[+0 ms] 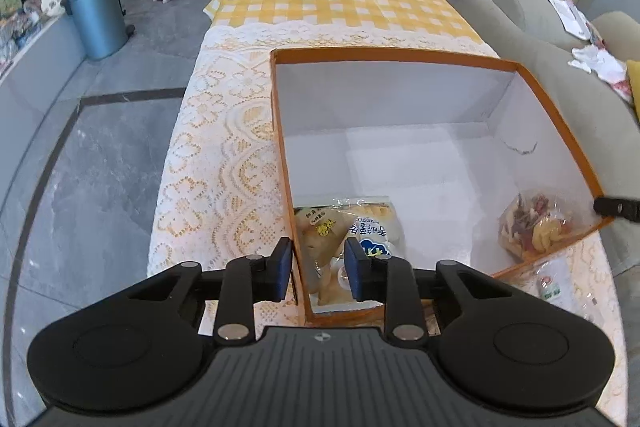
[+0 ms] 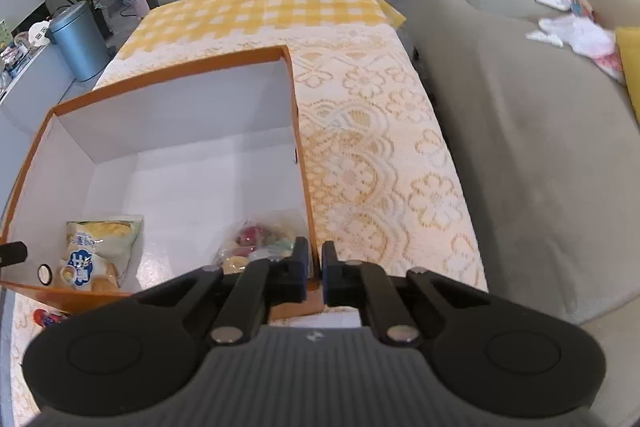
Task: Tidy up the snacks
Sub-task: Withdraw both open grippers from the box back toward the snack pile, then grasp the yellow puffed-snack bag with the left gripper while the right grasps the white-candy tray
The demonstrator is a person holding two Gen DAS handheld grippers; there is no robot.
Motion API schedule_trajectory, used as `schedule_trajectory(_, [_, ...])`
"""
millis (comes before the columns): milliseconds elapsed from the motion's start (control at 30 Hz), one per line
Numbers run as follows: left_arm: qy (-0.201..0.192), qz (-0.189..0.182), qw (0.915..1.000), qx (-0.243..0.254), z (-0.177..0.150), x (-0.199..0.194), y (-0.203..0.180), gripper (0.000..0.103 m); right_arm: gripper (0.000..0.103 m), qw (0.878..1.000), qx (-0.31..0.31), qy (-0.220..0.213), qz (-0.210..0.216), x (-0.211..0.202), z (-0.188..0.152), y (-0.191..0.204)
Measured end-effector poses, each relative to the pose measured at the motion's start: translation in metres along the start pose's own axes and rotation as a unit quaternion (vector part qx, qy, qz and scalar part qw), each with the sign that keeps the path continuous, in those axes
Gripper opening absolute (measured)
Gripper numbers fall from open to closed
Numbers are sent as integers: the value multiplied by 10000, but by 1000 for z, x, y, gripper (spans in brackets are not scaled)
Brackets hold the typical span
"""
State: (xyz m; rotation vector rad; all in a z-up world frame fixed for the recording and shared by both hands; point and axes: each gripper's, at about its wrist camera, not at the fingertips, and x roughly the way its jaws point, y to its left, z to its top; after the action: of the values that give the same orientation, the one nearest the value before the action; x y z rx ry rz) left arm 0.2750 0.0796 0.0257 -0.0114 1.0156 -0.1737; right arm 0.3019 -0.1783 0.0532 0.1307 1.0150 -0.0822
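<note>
- Orange-rimmed cardboard box point(image 1: 394, 54) with white inner walls sits on the lace tablecloth point(image 1: 224, 155); we see two snacks already inside it.
- At 6 o'clock in the left view, the breadstick bag point(image 1: 352, 227) lies on the box floor; the left gripper point(image 1: 318, 269) hangs above it with its fingers spread and holding nothing, straddling the box's left wall.
- At 4 o'clock in that view, the clear bag of mixed chips point(image 1: 534, 225) rests in the near right corner.
- Our right gripper point(image 2: 315, 273) has its fingers drawn almost together over the box's right wall; we cannot tell whether they pinch that wall.
- More packets point(image 2: 46, 317) lie outside the box at 8 o'clock in the right view.
- We judge it best to lift clear of the walls first, then fetch those packets and lay them in the bare far half.
</note>
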Motion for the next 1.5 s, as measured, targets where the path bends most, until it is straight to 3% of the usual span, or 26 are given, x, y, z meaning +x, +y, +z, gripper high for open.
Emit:
schedule_trajectory(433, [316, 3, 9994, 146, -21, -21, -2, 31, 1, 9958, -708, 574, -59, -34, -39, 13])
schedule_trajectory(833, [110, 34, 9999, 23, -17, -16, 3, 31, 0, 9963, -780, 330, -155, -33, -43, 19])
schedule_trajectory(967, [121, 108, 9992, 370, -25, -20, -3, 35, 1, 9936, -1057, 226, -316, -34, -48, 25])
schedule_trajectory(1133, [-144, 373, 9982, 454, -34, -34, -2, 41, 7, 9949, -992, -136, -76, -53, -56, 21])
schedule_trajectory(1200, [-433, 359, 9977, 379, -41, -50, 1, 42, 32, 9955, -894, -278, 120, -66, -60, 20])
schedule_trajectory(1233, [-560, 319, 9973, 351, -45, -58, 2, 44, 35, 9953, -867, -392, 189, -72, -63, 20])
schedule_trajectory(1367, [-980, 24, 9944, 406, -68, -92, -4, 56, 39, 9915, -840, -836, 535, -101, -84, 21])
schedule_trajectory(1500, [-1176, -365, 9914, 435, -101, -116, -13, 58, 41, 9865, -684, -1056, 1049, -118, -114, 21])
